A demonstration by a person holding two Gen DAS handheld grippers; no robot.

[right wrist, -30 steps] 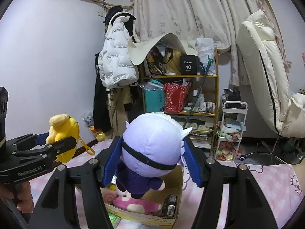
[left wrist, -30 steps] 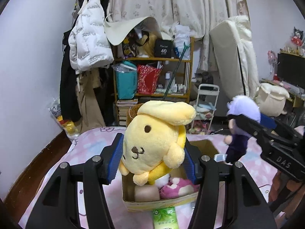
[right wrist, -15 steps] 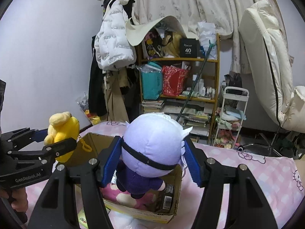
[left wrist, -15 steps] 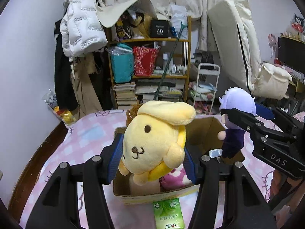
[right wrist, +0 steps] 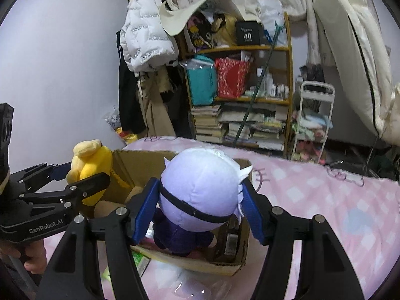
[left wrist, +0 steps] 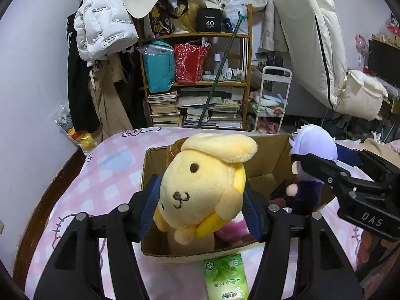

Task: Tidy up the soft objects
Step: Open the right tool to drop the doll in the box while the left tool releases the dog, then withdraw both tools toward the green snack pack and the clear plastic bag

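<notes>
My left gripper (left wrist: 200, 210) is shut on a yellow dog plush (left wrist: 205, 185) and holds it just above the open cardboard box (left wrist: 265, 160) on the pink bed. My right gripper (right wrist: 198, 212) is shut on a purple-haired doll (right wrist: 200, 192) and holds it over the same box (right wrist: 240, 265). The doll also shows in the left wrist view (left wrist: 312, 150), and the yellow plush in the right wrist view (right wrist: 92, 165). A pink plush (left wrist: 230, 232) and a beige plush (left wrist: 192, 245) lie in the box.
A green tissue pack (left wrist: 225, 277) lies on the pink checked bedcover (left wrist: 110, 175) in front of the box. Beyond the bed stand a cluttered bookshelf (left wrist: 200, 80), hanging coats (left wrist: 100, 37), a small white cart (left wrist: 272, 97) and a folded mattress (left wrist: 312, 40).
Both grippers have moved forward and down with their toys, from above the bed to right over the box. Both stay shut.
</notes>
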